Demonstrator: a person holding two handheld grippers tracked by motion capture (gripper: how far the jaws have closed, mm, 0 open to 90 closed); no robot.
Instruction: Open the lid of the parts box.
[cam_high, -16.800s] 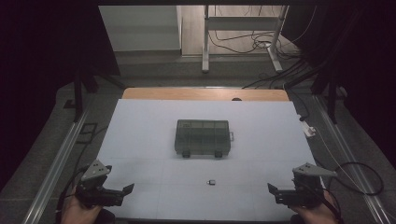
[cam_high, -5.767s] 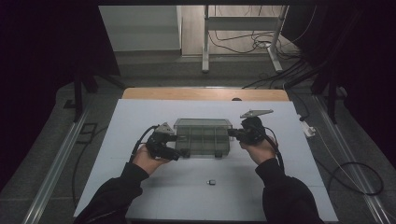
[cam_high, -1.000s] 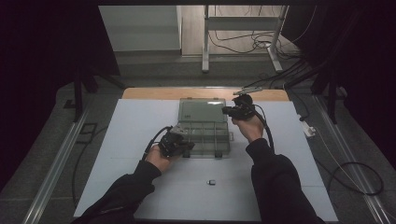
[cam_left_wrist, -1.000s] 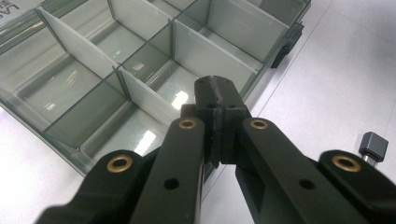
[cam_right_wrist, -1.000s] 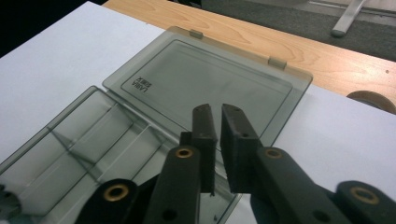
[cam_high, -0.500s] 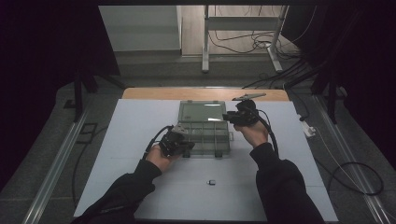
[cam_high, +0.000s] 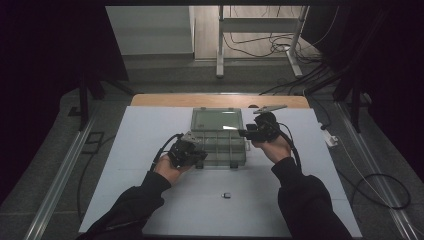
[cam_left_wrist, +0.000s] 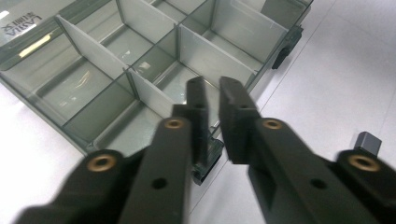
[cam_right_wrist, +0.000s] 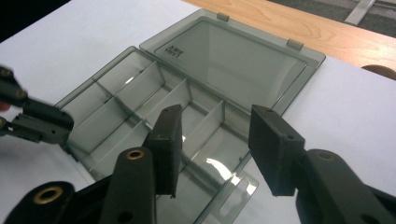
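- Moved since half a second ago: lid (cam_high: 216, 120) down flat on the far side, no longer tipped up; right hand-held gripper (cam_high: 245, 133) off the lid and pulled a little to the side.
- Much earlier: box shut in the middle of the surface (cam_high: 150, 130), both grippers down at the near corners.
- Box (cam_high: 218, 145) in the middle of the white surface, wide open, with see-through walls and no bits to be seen in its little rooms.
- Lid joined to the far edge of the box, lying flat toward the wooden strip (cam_high: 165, 100).
- Left hand-held gripper (cam_left_wrist: 212, 86) at the front wall of the box, just by a dark latch (cam_left_wrist: 208, 161); jaws just been opening, now a small gap apart, one on each side of the wall, loose and not squeezing.
- Right hand-held gripper over the right end of the box; jaws just been opening, now wide apart, holding nothing.
- Small dark piece (cam_high: 226, 195) alone on the surface, nearer the person, well apart from the box.
- Likely step now: letting go after opening.
- To do it well: open the left jaws more before lifting, so as not to drag the box.
- Lift straight up, away from the thin wall and the latch.
- Keep the right jaws high above the lid so as not to knock it shut.
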